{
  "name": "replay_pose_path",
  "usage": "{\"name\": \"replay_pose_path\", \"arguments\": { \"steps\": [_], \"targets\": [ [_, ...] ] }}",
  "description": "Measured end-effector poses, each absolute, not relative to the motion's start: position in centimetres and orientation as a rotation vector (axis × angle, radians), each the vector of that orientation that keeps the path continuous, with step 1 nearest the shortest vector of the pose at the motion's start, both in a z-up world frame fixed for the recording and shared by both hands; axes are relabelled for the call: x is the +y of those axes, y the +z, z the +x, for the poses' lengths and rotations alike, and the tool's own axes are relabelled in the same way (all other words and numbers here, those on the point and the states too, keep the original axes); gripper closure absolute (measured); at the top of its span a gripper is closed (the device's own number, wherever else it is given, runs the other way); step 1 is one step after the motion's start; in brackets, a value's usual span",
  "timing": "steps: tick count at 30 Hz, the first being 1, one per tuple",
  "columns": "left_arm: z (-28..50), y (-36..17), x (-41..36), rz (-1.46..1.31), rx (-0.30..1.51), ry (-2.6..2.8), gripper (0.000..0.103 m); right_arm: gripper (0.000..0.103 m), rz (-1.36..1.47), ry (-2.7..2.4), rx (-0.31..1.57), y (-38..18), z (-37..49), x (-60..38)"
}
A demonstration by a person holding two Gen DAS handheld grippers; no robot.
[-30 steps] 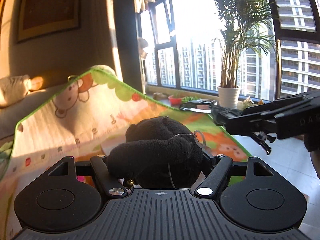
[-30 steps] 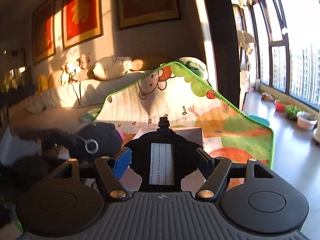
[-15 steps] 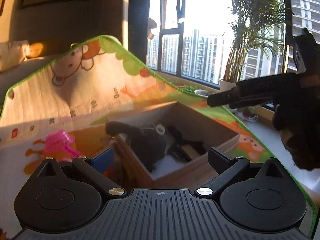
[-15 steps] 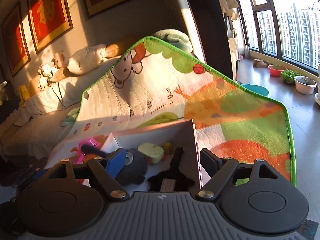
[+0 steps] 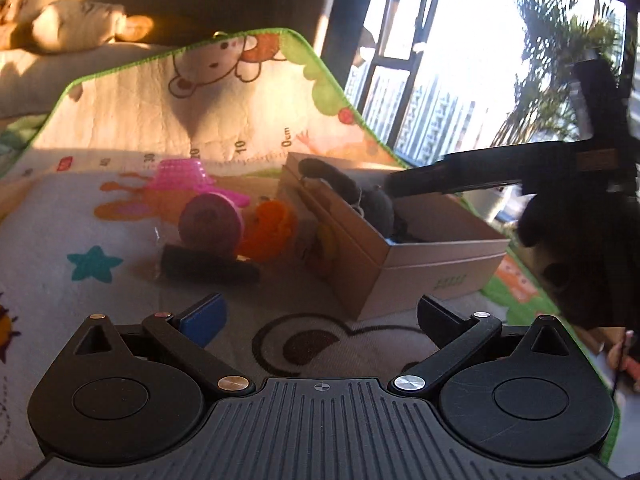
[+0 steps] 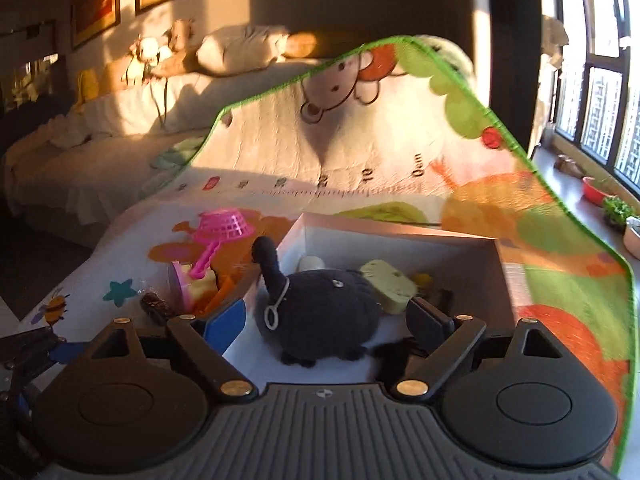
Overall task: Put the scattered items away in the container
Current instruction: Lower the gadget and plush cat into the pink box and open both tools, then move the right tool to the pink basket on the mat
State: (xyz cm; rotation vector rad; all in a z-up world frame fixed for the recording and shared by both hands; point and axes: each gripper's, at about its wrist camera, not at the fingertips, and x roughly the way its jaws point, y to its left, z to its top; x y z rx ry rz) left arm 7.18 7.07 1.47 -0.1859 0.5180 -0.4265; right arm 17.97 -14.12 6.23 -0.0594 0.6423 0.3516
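Note:
An open cardboard box [image 5: 424, 264] stands on the play mat. In it lie a black plush toy [image 6: 320, 312] and a pale yellow-green piece [image 6: 388, 286]. My right gripper [image 6: 326, 320] hovers over the box, open, with the plush below and between its fingers and not pressed by the pads. In the left wrist view, the right gripper [image 5: 400, 184] reaches over the box from the right. My left gripper [image 5: 320, 316] is open and empty above the mat, in front of the box. Left of the box lie a pink basket [image 5: 180, 174], a pink round toy [image 5: 212, 224], an orange toy [image 5: 268, 232] and a black bar [image 5: 208, 266].
The colourful mat [image 6: 560, 280] runs up over a sofa [image 6: 80, 152] with cushions and soft toys at the back. Windows, plant pots and a red bowl [image 6: 596, 190] line the right side. The floor shows beyond the mat's green edge.
The left gripper has let the black plush go into the box, the right its dark tag. Both jaws have opened, and both hands have dropped lower.

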Motion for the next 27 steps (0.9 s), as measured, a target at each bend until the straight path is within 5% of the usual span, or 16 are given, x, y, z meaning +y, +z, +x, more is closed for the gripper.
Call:
{"name": "replay_pose_path", "arguments": {
  "steps": [7,18,27],
  "targets": [
    [7.2,1.1,7.5,-0.242,0.499,-0.461,0.000,0.021,0.080,0.314,0.768,3.8,23.4,-14.2],
    [7.3,1.2,8.6,-0.273,0.486,-0.386,0.000,0.018,-0.287,0.140,0.786,6.0,21.6,-14.0],
    [7.4,1.2,9.4,-0.311,0.486,-0.367,0.000,0.018,-0.211,0.201,0.642,10.4,21.3,-13.5]
  ]
}}
